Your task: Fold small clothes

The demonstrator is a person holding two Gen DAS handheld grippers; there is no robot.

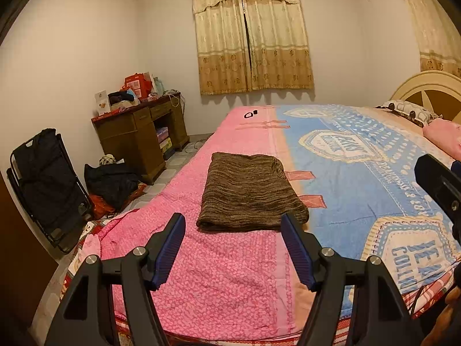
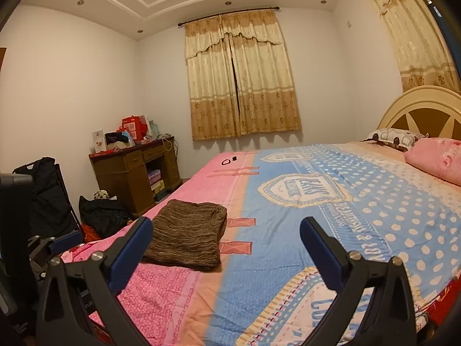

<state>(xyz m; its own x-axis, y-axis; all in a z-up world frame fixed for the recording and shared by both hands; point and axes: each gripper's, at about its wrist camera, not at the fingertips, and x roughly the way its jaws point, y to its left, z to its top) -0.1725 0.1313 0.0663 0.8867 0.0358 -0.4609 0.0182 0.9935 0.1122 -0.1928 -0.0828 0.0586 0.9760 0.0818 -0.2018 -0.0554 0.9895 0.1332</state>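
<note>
A folded brown striped knit garment (image 1: 250, 191) is lying flat on the pink side of the bed's pink-and-blue patterned cover (image 1: 219, 274), its long axis running away from the cameras toward the beige curtained window (image 1: 253, 43). The left hand-held gripper (image 1: 233, 225) is being held just short of its near edge with jaws spread and nothing between them. The right hand-held gripper (image 2: 226, 229) is likewise being held wide open and empty, to the garment's right.

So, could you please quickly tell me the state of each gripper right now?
Left gripper: open, holding nothing.
Right gripper: open, holding nothing.
</note>
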